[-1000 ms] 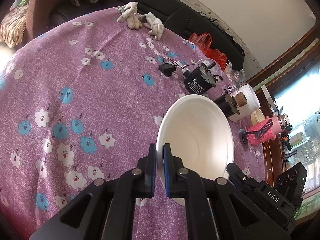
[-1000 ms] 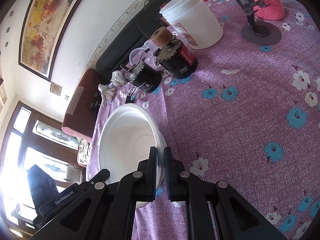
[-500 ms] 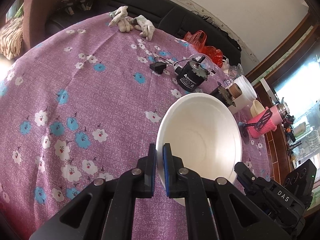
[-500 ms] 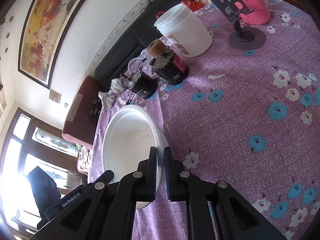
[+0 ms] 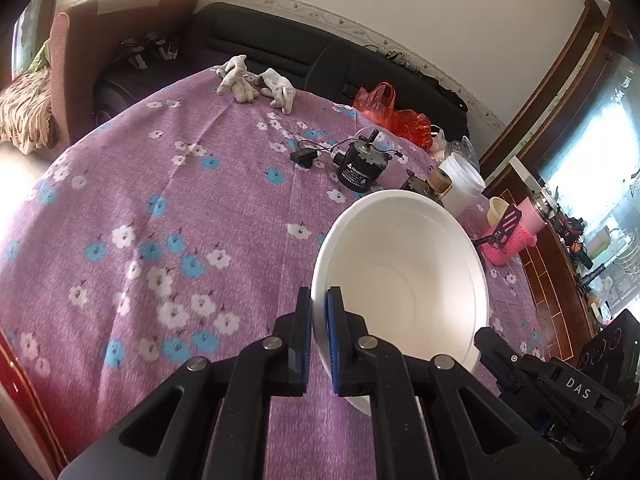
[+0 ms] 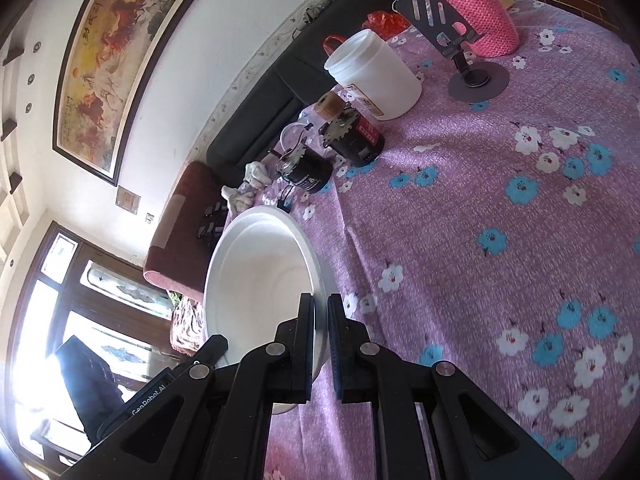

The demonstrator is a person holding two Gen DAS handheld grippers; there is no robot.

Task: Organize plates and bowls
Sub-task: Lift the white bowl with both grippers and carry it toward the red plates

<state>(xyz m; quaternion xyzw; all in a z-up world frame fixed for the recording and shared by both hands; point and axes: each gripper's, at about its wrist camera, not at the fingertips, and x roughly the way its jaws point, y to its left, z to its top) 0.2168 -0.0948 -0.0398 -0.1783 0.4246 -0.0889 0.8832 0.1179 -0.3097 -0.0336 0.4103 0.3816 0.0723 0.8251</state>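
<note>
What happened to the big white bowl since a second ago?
The white bowl has been lifted higher off the purple flowered tablecloth, so more of the table and sofa now shows beyond it. The left gripper and right gripper stay clamped on opposite sides of its rim. The work gloves, black motors and white jar have not moved.

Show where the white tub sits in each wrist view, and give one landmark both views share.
Left wrist view: the white tub stands right of centre, beyond the far rim of the white bowl.
Right wrist view: the white tub stands top centre, above the bowl.
Shared landmark: the pink knitted cup.
</note>
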